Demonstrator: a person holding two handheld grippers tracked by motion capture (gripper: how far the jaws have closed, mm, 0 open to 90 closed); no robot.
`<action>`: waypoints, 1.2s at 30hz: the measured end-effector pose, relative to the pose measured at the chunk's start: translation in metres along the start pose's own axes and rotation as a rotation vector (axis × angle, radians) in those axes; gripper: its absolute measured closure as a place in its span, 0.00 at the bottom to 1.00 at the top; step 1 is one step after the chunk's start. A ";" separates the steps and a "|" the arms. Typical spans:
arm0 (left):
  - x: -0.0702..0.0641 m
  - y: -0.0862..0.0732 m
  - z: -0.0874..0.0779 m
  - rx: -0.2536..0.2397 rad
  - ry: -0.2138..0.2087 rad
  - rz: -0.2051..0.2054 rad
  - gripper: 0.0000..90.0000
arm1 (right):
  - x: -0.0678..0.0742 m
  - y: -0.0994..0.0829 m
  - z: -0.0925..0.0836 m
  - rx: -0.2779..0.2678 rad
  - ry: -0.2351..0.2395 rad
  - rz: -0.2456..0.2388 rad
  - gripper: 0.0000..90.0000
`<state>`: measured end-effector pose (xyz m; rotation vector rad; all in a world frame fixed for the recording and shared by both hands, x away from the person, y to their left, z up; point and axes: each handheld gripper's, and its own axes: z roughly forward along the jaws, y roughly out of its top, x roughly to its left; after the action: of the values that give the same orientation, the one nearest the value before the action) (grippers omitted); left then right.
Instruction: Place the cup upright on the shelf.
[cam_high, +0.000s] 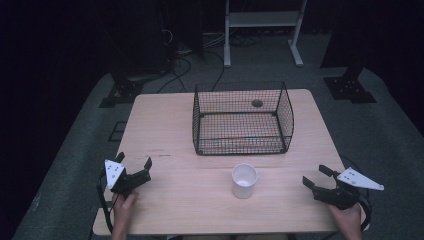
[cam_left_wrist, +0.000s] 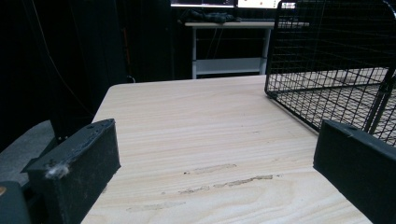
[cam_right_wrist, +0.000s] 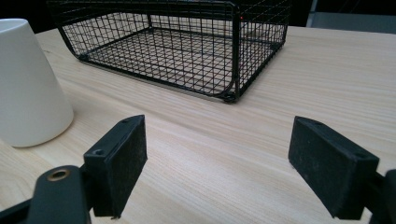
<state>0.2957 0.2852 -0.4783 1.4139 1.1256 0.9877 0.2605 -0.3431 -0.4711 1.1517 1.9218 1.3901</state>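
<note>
From the high view I have the left gripper (cam_high: 134, 164) at the near left corner of the worktop (cam_high: 170, 130), jaws spread apart with nothing between them; my left hand (cam_high: 124, 206) is cut off by the bottom edge. The right gripper (cam_high: 316, 177) sits at the near right edge, jaws likewise apart and empty, and its hand (cam_high: 346, 216) is also cropped below. Between the two, near the front, a white cup (cam_high: 244, 180) stands upright, well apart from either gripper. Just beyond it is a black wire basket (cam_high: 243, 119), and I can make out a small dark round spot behind or under its far mesh but cannot tell what it is. In the right gripper view the cup (cam_right_wrist: 28, 84) is cut off at the left edge and top, with the basket (cam_right_wrist: 173, 46) farther on. In the left gripper view the basket (cam_left_wrist: 336, 60) is cropped at the right. The room beyond the worktop is too dark to read
</note>
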 end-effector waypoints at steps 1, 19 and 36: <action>0.000 0.000 0.000 0.000 0.000 0.002 0.00 | 0.000 0.000 0.000 0.000 0.003 0.004 0.20; -0.001 0.000 -0.001 0.001 -0.003 0.006 0.00 | 0.017 0.008 0.002 0.013 0.028 -0.020 0.17; -0.001 0.000 -0.001 0.002 -0.003 0.008 0.00 | 0.035 0.021 0.012 0.034 0.071 -0.075 0.16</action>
<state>0.2949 0.2845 -0.4783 1.4217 1.1197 0.9901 0.2593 -0.3042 -0.4528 1.0477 2.0243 1.3804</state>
